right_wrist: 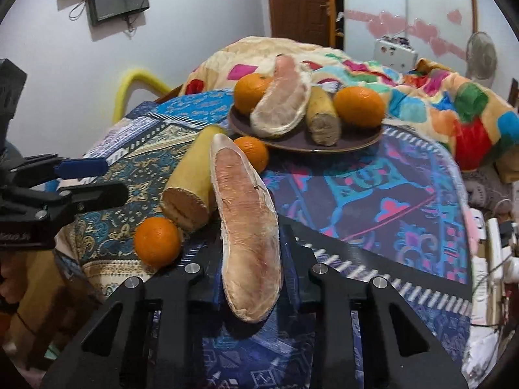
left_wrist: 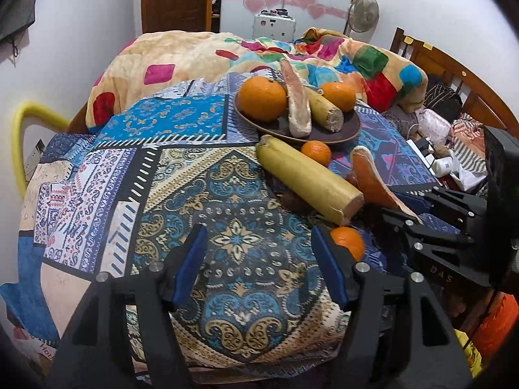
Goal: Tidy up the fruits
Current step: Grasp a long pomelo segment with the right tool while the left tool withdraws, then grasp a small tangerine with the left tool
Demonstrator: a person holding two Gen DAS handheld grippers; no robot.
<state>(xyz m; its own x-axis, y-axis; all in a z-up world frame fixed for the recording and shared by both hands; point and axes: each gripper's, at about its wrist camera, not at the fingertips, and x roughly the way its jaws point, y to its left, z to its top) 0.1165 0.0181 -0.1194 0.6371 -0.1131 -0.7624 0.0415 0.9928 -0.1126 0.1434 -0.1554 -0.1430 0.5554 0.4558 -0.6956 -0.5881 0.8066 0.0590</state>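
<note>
The right hand-held gripper (right_wrist: 249, 259) has its jaws pressed against the sides of a long, peeled pinkish pomelo segment (right_wrist: 248, 223), which lies on the patterned blue cloth of the surface (right_wrist: 373, 194), in front of the dark brown oval plate (right_wrist: 292, 144). That plate already carries two oranges, another peeled segment and a cut yellow stalk-like piece. The left hand-held gripper (left_wrist: 259, 256) hovers open and empty (nothing sits between its blue pads) over the cloth, nearer the viewer than the plate. Just beside its right finger sits a small round orange (left_wrist: 348, 243). Between this orange and the plate lie a long pale-yellow cut cylinder of fruit (left_wrist: 308, 178) and a second small orange (left_wrist: 316, 152) at the plate's near rim.

The step appears to be carrying the gripped segment to the plate. A gentle squeeze seems wise, since the soft flesh could split; lifting it clear over the yellow cylinder and setting it in the plate's free near side should avoid knocking the pieces already there.
</note>
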